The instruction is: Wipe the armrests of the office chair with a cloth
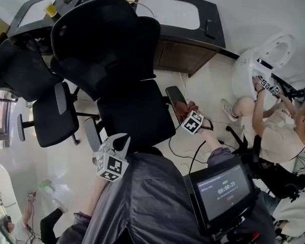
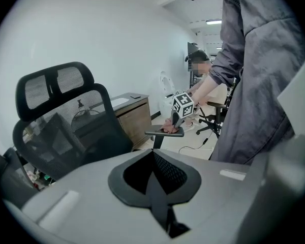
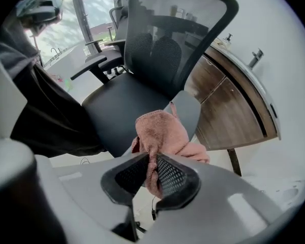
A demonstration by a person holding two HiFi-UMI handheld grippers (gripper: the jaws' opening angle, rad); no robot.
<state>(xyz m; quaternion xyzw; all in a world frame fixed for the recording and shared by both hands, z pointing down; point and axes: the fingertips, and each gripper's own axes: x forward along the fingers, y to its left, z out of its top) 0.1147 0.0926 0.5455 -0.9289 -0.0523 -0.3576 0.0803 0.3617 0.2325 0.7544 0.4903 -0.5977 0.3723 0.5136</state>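
Cloth (image 3: 161,131) pink, fluffy, bunched on grey armrest (image 3: 189,110); right claw (image 3: 151,173) pinching it; left claw (image 2: 154,173) closed, empty.

Grippers: two, left gripper (image 1: 117,140) and right gripper (image 1: 186,111). Cloth (image 3: 160,131): one. Office chairs in head view: two, near chair (image 1: 137,113) and far chair (image 1: 53,121). Near-chair armrests: two, first armrest (image 1: 175,96) and second armrest (image 1: 91,132). Desks: two, first desk (image 1: 213,19) and second desk (image 1: 25,14). Screen (image 1: 226,189): one.

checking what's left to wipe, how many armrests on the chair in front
2: one armrest right of the seat in the head view, under the pink cloth in the right gripper; the other armrest left of the seat.
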